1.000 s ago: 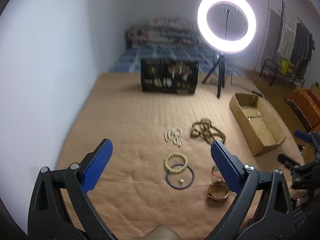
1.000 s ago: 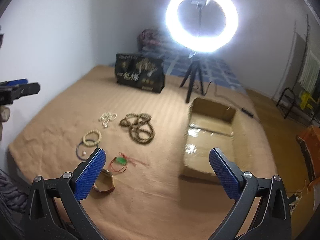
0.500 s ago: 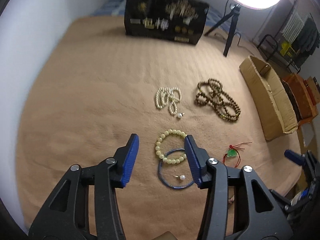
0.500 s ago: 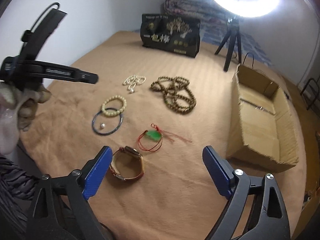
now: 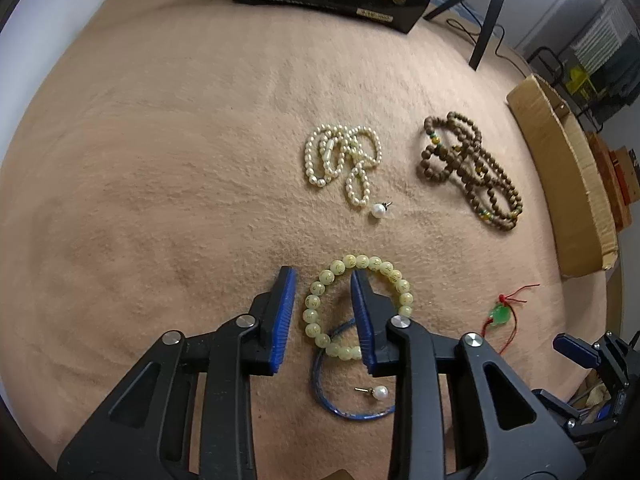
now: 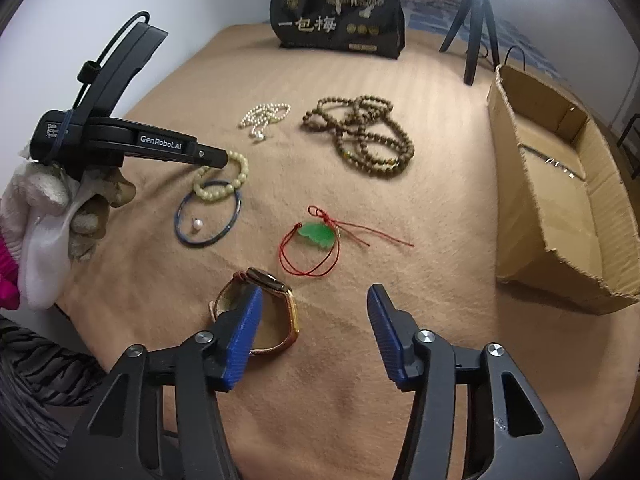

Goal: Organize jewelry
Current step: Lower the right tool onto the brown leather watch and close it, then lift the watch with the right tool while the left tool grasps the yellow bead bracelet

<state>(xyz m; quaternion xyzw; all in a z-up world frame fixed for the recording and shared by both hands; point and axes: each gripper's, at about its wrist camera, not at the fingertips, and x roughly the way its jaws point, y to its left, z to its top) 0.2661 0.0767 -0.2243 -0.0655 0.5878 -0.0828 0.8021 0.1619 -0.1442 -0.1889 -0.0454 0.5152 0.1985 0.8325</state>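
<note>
My left gripper (image 5: pixel 322 280) is low over the tan cloth, half closed, its fingers straddling the left side of a pale yellow bead bracelet (image 5: pixel 394 278); no grip shows. It also shows in the right wrist view (image 6: pixel 216 158) over the same bracelet (image 6: pixel 240 166). A blue bangle (image 5: pixel 344 410) with a pearl earring (image 5: pixel 379 391) inside lies under it. A pearl necklace (image 5: pixel 340 156) and brown bead necklace (image 5: pixel 468 168) lie beyond. My right gripper (image 6: pixel 314 308) is open and empty above a gold watch (image 6: pixel 280 308), near a green pendant on red cord (image 6: pixel 318 234).
An open cardboard box (image 6: pixel 560 184) sits at the right. A black bag with Chinese lettering (image 6: pixel 340 16) stands at the back, beside a ring-light tripod (image 6: pixel 474 36). The cloth's front edge is just below the watch.
My left gripper has dropped toward the cloth and narrowed around the yellow bracelet's left side. My right gripper has lowered and moved closer to the watch and pendant.
</note>
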